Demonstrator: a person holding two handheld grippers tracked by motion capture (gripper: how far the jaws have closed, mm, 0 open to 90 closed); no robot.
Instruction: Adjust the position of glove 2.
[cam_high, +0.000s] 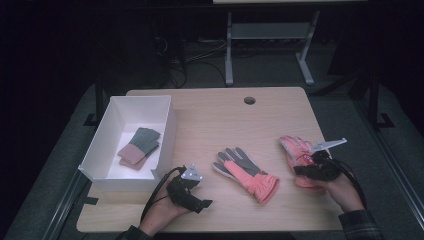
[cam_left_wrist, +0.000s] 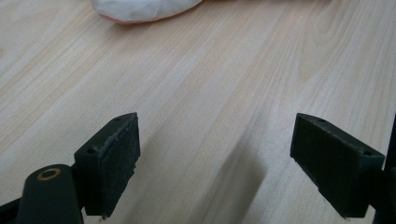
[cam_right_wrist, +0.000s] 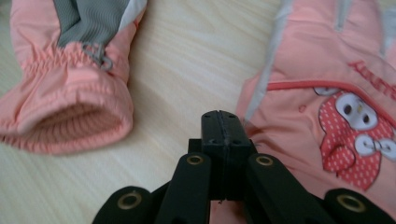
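A: Two pink gloves lie on the table (cam_high: 210, 112). Locate each one.

B: You have one pink glove (cam_high: 246, 174) near the middle of the table, grey palm facing up, cuff toward you. You have the second glove (cam_high: 298, 152) to the right of it, under your right tool (cam_high: 306, 169). In the right gripper view, the second glove (cam_right_wrist: 322, 98) shows a printed cartoon patch, and the first glove (cam_right_wrist: 70, 84) lies apart from it with bare wood between them.

A: State the condition of your right tool.

B: Your right tool (cam_right_wrist: 222, 122) has its jaws pressed together. The jaw tips sit at the edge of the second glove's cuff. Whether fabric is pinched between them cannot be told.

A: State the condition of your left tool.

B: Your left tool (cam_high: 191, 192) rests near the front edge of the table, just beside the white box (cam_high: 97, 142). In the left gripper view, your left tool (cam_left_wrist: 215, 158) has its jaws spread wide over bare wood, with nothing between them.

A: Report the box contents.

B: You have a pair of grey gloves (cam_high: 140, 147) with pink cuffs lying inside the box.
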